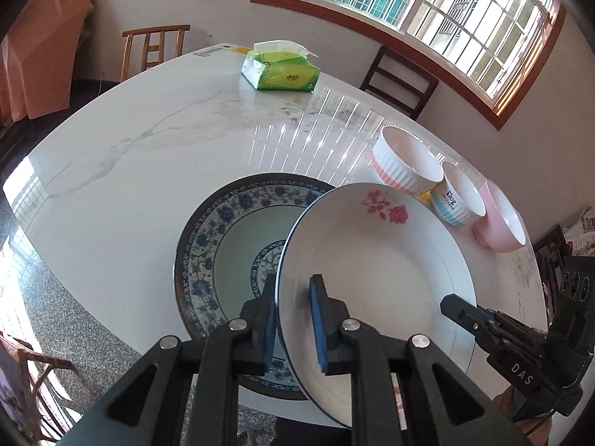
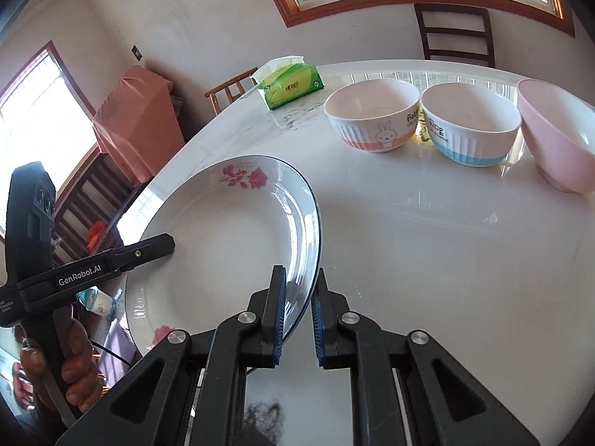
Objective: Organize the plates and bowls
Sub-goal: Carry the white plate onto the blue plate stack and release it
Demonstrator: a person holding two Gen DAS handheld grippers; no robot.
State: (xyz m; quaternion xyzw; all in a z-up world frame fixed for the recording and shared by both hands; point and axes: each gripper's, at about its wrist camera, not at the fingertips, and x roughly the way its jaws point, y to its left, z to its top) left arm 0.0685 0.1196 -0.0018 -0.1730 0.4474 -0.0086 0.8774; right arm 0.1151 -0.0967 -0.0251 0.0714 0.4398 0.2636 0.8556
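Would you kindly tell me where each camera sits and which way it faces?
Left wrist: on the left gripper, looking down along its fingers at the rose plate it clamps, over a blue plate; the right gripper shows.
Right wrist: on the right gripper, clamping the same plate's opposite rim; the left gripper and a hand show.
Shared: rose plate, three bowls, tissue pack, table.
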